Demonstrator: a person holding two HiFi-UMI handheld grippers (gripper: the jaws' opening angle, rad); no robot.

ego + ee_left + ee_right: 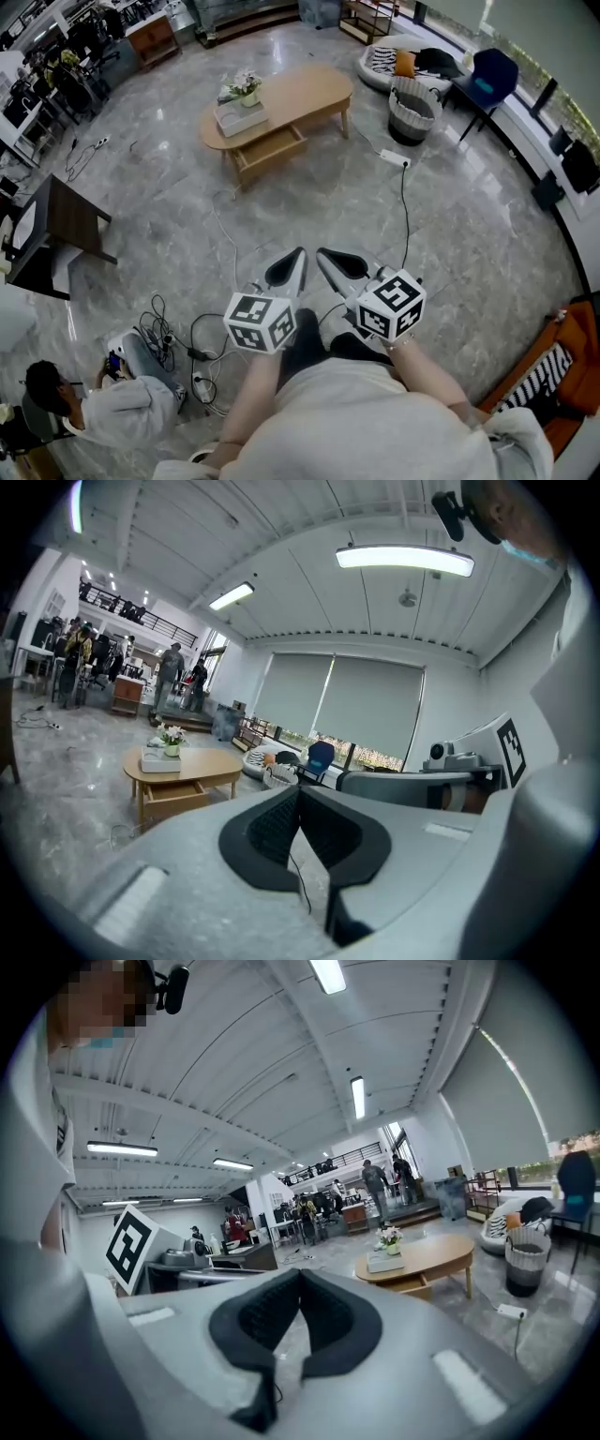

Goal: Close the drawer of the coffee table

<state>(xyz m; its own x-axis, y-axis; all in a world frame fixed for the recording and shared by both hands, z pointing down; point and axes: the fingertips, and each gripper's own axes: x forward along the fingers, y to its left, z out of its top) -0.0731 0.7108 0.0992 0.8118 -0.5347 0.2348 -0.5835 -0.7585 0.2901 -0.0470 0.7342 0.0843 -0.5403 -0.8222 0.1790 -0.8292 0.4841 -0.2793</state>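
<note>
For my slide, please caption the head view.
Left gripper and right gripper, both shut, face the oval light-wood coffee table with its drawer open.

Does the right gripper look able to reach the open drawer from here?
Probably not yet: the drawer stands open far across the floor from the right gripper. The way looks free; stepping closer should do.

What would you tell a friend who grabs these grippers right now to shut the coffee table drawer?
Left gripper: shut, empty.
Right gripper: shut, empty.
Table: far ahead across the floor. Its drawer sticks out on the near side.
Done: nothing yet; neither gripper is near the drawer.
Left to do: walk over, mind the cable, then push the drawer in.
</note>
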